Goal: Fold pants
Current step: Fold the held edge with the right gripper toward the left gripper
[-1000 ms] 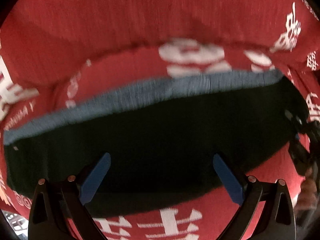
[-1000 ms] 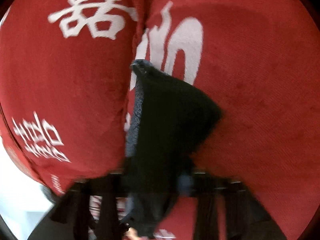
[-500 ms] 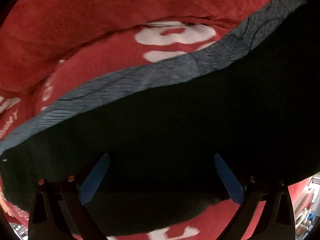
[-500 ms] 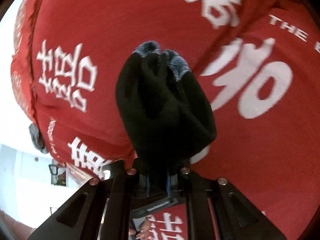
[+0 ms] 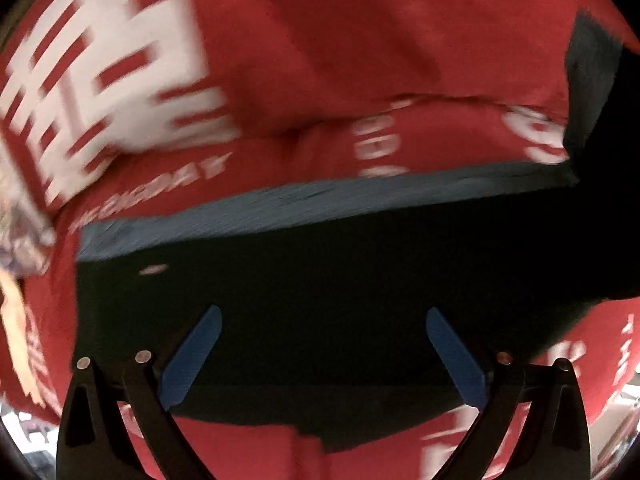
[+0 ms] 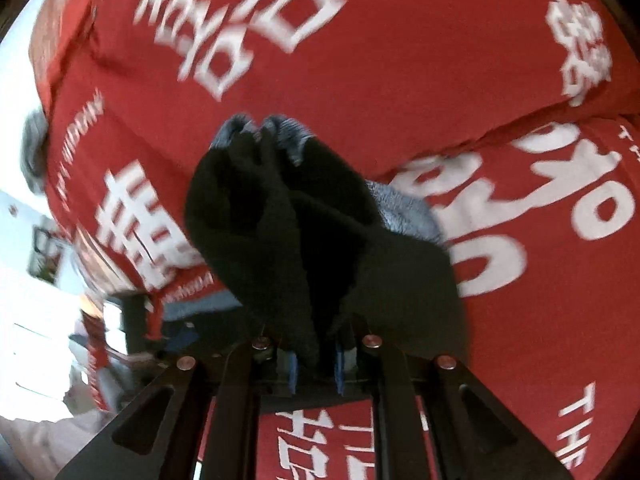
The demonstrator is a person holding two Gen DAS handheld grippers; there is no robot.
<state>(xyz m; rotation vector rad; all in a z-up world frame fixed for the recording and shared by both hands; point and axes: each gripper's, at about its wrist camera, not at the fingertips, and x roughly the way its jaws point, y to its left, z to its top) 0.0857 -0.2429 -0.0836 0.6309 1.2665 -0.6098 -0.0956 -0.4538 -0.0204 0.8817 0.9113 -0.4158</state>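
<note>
Black pants (image 5: 320,280) with a grey-blue waistband (image 5: 304,208) lie spread on a red cloth (image 5: 360,60) printed with white characters. The left hand-held gripper (image 5: 320,340) hovers over them, blue fingers (image 5: 192,356) wide apart. The right hand-held gripper (image 6: 316,364) is clamped on a bunched fold of the pants (image 6: 288,216).
</note>
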